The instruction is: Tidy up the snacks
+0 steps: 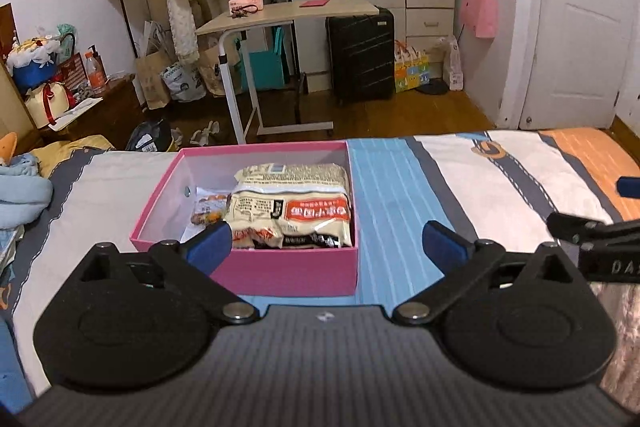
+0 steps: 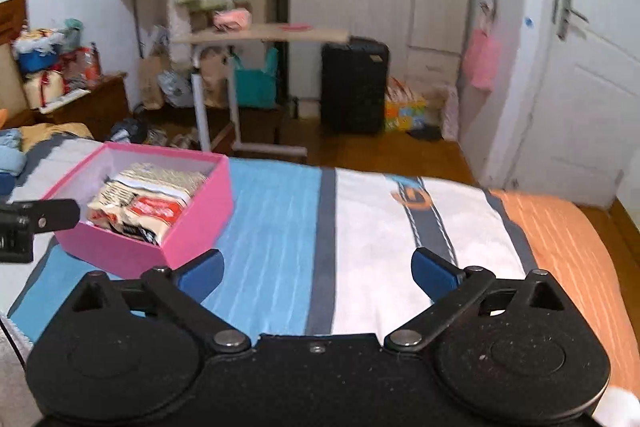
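Note:
A pink box (image 1: pixel 296 273) with a white inside stands on the bed. It holds cream snack bags (image 1: pixel 292 207) with a red label, and a smaller packet (image 1: pixel 206 209) to their left. My left gripper (image 1: pixel 326 243) hangs over the box's near edge, jaws wide and empty. In the right wrist view the pink box (image 2: pixel 192 223) sits at the left with the snack bags (image 2: pixel 148 203) inside. My right gripper (image 2: pixel 318 273) is open over the striped bedsheet (image 2: pixel 360 227), to the right of the box, holding nothing. Its arm shows at the right edge of the left wrist view.
The bed's far edge drops to a wooden floor (image 1: pixel 420 111). Beyond stand a small rolling table (image 1: pixel 288 15), a black suitcase (image 1: pixel 362 55), wardrobes and a white door (image 1: pixel 580 27). Folded blue cloth (image 1: pixel 20 195) lies at the bed's left. Bags clutter the left corner.

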{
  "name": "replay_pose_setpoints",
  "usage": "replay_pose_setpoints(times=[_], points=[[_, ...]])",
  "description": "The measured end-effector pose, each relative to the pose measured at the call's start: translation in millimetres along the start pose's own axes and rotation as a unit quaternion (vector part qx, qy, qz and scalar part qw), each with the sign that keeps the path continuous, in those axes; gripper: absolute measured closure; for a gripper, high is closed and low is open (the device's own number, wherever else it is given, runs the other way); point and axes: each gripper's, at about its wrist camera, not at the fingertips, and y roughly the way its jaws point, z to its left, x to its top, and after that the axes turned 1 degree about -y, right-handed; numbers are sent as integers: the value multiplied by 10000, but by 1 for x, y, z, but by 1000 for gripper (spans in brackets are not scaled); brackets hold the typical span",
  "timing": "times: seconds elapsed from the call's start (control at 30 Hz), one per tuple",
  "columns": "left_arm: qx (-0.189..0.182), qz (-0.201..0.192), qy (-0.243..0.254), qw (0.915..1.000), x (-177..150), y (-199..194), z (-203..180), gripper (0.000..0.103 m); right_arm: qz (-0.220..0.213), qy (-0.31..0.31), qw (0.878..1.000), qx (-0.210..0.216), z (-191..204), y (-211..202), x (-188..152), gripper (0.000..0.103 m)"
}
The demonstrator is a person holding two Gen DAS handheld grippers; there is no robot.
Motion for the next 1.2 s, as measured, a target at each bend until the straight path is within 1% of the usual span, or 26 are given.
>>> replay_pose_setpoints(times=[0.07,0.13,0.27,0.37,0.53,0.67,0.83,0.97,1.2], points=[[60,-3,-32,10000,-3,-2,-3,0,-8,88,9999,-97,-4,-6,-2,1],[62,19,-79,9999,-5,-4,-4,0,-17,194,9998,-100,-9,-12,-4,1],[71,52,-96,9999,-9,-8,-6,0,97,423,9991,21,-18,-17,-7,1],[75,79,-123,9999,-10,-10,-8,0,196,460,9987,135,-21,-16,-9,1],[58,137,-145,9998,-12,-10,-10,0,278,568,9979,158,-22,-14,-14,1],[92,182,-171,9996,-15,-9,-12,0,358,451,9983,109,-20,-11,-16,1],[174,252,-249,9992,-17,-5,-11,0,287,368,9989,45,-17,-14,-16,1],[231,250,-287,9990,-19,-4,-10,0,382,344,9987,19,-15,-10,-20,1],[368,243,-324,9985,-22,-1,-10,0,374,328,9988,15,-14,-13,-21,1]])
